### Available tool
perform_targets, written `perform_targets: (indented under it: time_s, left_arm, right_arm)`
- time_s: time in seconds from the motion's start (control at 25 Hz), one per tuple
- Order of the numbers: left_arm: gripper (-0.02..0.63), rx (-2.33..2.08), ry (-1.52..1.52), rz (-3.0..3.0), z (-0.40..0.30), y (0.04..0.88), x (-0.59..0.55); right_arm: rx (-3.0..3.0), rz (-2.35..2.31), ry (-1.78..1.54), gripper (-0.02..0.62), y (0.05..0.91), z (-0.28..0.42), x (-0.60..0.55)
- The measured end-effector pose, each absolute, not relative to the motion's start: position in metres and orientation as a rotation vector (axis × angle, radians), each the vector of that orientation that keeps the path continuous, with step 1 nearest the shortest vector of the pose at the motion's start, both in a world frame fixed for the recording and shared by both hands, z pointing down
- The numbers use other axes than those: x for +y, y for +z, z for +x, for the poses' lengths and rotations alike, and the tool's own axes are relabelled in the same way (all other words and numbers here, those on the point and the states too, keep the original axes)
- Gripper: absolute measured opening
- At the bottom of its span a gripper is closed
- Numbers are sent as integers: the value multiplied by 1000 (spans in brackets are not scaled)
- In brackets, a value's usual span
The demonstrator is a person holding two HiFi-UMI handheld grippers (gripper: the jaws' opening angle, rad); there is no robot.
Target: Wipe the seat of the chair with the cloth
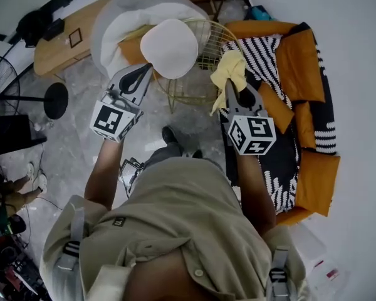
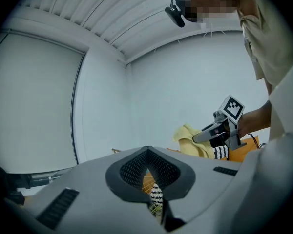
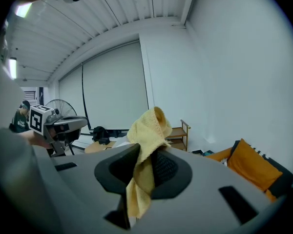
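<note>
A gold wire chair (image 1: 208,54) stands in front of me, with a round white pad (image 1: 169,47) on its left part. My right gripper (image 1: 229,86) is shut on a yellow cloth (image 1: 230,69), which it holds up just right of the chair. The right gripper view shows the cloth (image 3: 147,130) bunched between the jaws of that gripper (image 3: 146,149) and hanging below them. My left gripper (image 1: 146,69) hovers at the pad's lower left edge, shut, with nothing in it. Through the slit in its jaws (image 2: 147,152) I glimpse wire mesh. The left gripper view also catches the right gripper (image 2: 205,136) and the cloth (image 2: 191,139).
A sofa with orange cushions (image 1: 299,58) and a black-and-white striped blanket (image 1: 262,50) runs along the right wall. A large white covered shape (image 1: 128,11) and a wooden table (image 1: 66,46) lie behind the chair. A floor fan (image 1: 0,80) and a stand base (image 1: 55,100) are at left.
</note>
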State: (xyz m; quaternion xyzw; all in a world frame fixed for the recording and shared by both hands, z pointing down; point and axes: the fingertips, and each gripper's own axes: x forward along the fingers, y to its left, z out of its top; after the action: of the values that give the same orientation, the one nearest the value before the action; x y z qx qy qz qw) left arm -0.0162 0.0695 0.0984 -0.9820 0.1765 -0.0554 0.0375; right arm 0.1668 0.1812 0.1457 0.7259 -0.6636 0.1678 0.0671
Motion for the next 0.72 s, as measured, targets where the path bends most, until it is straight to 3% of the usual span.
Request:
perform_targets:
  time_s: [0.72]
  left_arm:
    - [15, 768, -182, -2976, -20, 114, -43]
  right_arm:
    - [-2061, 2086, 489, 67, 152, 202, 41]
